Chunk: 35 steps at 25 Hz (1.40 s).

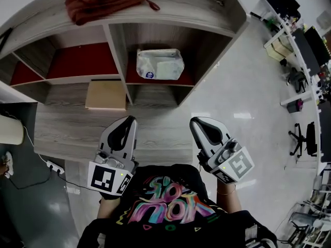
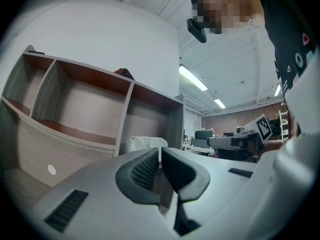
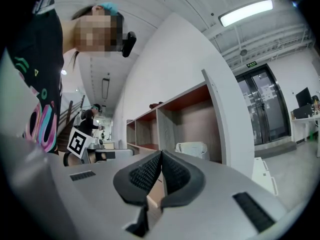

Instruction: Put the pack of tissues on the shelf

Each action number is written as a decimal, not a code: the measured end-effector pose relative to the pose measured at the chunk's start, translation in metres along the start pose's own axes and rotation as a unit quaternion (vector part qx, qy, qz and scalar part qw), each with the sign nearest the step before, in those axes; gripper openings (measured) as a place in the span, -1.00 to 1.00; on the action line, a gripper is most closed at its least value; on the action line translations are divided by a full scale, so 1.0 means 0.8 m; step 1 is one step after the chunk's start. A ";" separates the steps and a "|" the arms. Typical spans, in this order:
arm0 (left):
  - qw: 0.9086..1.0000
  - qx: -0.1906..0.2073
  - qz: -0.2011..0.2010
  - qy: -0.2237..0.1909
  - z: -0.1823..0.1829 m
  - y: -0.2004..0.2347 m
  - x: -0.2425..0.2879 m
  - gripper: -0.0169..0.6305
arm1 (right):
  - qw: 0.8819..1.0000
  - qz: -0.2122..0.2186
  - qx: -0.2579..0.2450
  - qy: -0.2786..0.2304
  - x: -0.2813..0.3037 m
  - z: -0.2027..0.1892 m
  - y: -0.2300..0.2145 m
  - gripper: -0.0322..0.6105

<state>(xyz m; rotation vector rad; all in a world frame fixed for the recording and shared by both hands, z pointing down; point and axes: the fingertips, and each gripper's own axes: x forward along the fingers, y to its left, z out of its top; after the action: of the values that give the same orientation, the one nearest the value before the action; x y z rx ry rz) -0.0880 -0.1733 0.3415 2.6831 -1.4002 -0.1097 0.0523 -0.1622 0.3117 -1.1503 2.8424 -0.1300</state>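
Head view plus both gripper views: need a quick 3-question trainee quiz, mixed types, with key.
1. True or false: the pack of tissues lies inside a compartment of the shelf.
2. What lies on the shelf's top board? A) a red cloth B) a book C) a mug
3. Fill in: the jaws of the left gripper and the right gripper are both ____, with nothing between them.

Key: 1 true; 2 A; 3 shut.
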 end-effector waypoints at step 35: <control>1.000 0.007 0.028 0.009 -0.006 0.027 -0.012 -0.84 | 0.998 -0.033 0.044 0.023 0.001 -0.047 -0.013 -0.85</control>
<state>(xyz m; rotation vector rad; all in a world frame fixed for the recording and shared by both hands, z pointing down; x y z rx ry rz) -0.1104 -0.1774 0.3490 2.6463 -1.4738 -0.0712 0.0548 -0.1684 0.3498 -1.2380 2.8078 -0.2852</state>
